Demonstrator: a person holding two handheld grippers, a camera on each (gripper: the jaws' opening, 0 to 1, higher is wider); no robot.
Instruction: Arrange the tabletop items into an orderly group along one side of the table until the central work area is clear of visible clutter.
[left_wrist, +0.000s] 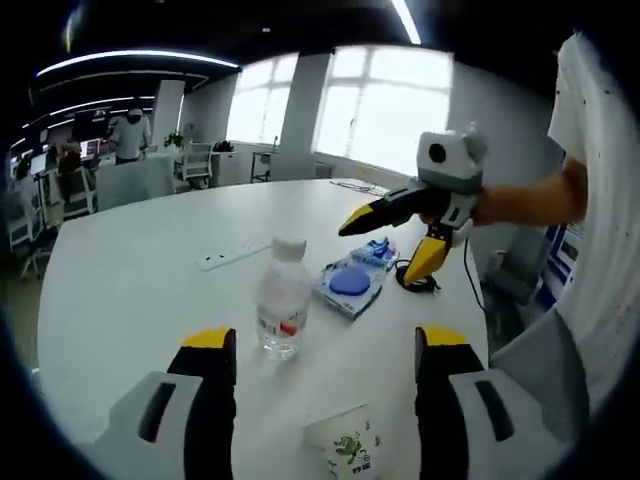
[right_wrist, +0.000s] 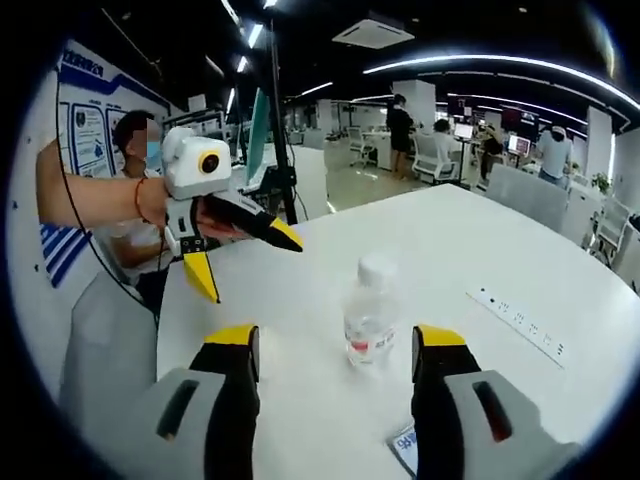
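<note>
Left gripper (left_wrist: 325, 355): jaws spread wide, nothing held. A paper cup (left_wrist: 347, 447) stands low between its jaws, closest to the camera. Just beyond the jaw tips stands the water bottle (left_wrist: 281, 297), upright and capped. Further out and to the right lies a blue packaged item (left_wrist: 352, 281), with a black cable (left_wrist: 420, 282) beside it. To the left of the bottle, further off, a white power strip (left_wrist: 232, 254) lies on the table (left_wrist: 130, 290).

Right gripper (right_wrist: 335, 352): jaws likewise spread, empty. The same bottle (right_wrist: 370, 312) stands just ahead between its jaw tips; the power strip (right_wrist: 522, 321) lies to the right, well apart. A small printed item (right_wrist: 405, 446) sits near the right jaw; its identity cannot be determined.

Progress assessment: early stage. Items appear scattered across the central area, none visibly grouped along an edge. Both grippers face the bottle from opposite sides; it is the probable first object. All listed items remain to be moved.
</note>
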